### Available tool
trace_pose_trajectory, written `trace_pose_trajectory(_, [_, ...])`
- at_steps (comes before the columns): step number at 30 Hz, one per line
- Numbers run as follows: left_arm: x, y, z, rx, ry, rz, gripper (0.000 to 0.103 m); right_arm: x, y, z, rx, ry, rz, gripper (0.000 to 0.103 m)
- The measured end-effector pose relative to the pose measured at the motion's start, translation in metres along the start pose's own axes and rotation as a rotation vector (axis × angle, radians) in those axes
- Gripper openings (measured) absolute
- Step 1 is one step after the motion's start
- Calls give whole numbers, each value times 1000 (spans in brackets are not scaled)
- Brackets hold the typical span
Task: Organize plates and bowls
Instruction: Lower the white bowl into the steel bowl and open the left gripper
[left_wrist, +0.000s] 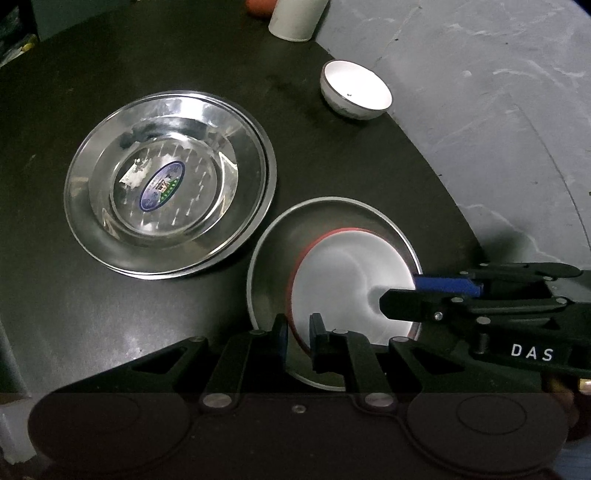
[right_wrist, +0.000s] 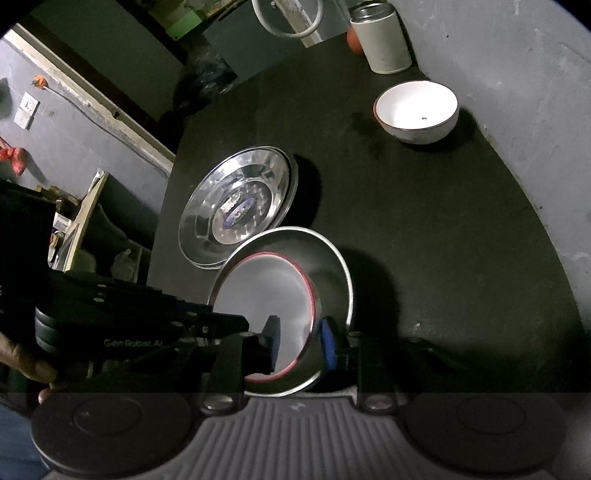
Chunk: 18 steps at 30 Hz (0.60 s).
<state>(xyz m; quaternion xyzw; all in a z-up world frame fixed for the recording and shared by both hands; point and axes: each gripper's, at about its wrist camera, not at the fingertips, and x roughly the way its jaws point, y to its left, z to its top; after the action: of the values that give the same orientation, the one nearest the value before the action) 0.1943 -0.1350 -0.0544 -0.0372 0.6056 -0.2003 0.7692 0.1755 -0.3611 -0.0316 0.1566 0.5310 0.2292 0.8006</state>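
Two claws pinch the red-rimmed bowl (left_wrist: 343, 284): left claw (left_wrist: 298, 338) and right claw (right_wrist: 301, 341) clamp opposite rim edges inside the steel plate (left_wrist: 332, 218); likely slippery, rigid.

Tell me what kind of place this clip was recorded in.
Probably a modest home kitchen or utility room: a dark matte tabletop against a rough grey plastered wall holds stacked shiny steel plates, a white ceramic bowl and a white cylindrical canister.

Stacked steel plates (left_wrist: 170, 184) lie flat at ten o'clock; a red-rimmed white bowl (left_wrist: 351, 284) sits tilted in a steel plate (left_wrist: 332, 214) at centre; a white bowl (left_wrist: 356, 88) stands upright at one o'clock.
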Motion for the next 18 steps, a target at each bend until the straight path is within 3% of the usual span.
trace_pose_trajectory(18, [4,2,7,-7,4,17,13,1,-2,3,8,-9,19,37])
